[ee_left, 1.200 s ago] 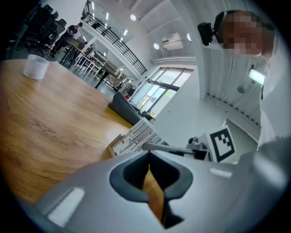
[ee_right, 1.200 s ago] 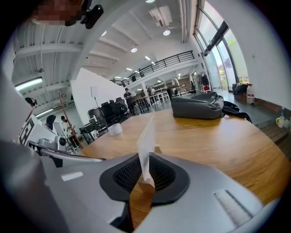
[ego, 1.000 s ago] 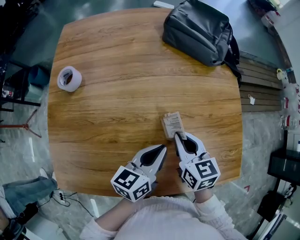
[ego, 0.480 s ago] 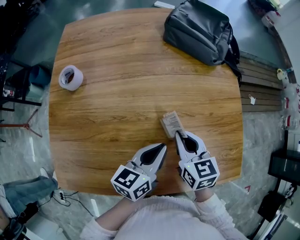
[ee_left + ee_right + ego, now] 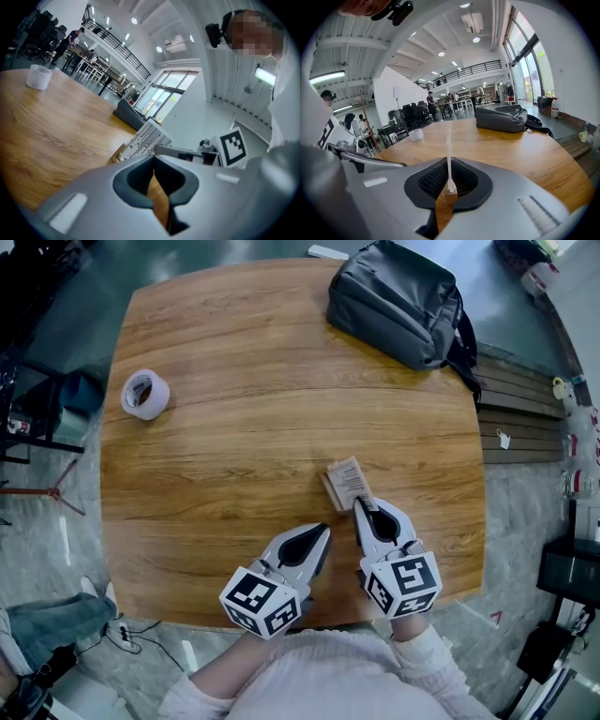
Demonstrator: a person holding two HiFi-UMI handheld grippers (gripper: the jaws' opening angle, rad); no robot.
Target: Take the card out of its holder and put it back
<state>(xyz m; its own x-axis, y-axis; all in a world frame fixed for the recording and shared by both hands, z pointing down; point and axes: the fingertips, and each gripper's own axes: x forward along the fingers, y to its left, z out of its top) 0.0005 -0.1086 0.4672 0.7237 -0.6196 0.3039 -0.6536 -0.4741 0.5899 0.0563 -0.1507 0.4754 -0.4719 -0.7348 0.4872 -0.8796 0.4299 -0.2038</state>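
Your right claw [image 5: 357,506] has just closed onto the card holder's [image 5: 345,482] near edge; your left claw [image 5: 325,531] is shut, empty. Pull, and the unpinned holder could drag along.

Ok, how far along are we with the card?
Done: nothing yet; the card looks to be inside the holder. In hand: the right tongs have just been closing and now pinch the holder's thin near edge. The left tongs sit shut and empty beside them. Left: pull the card out, then slide it back.
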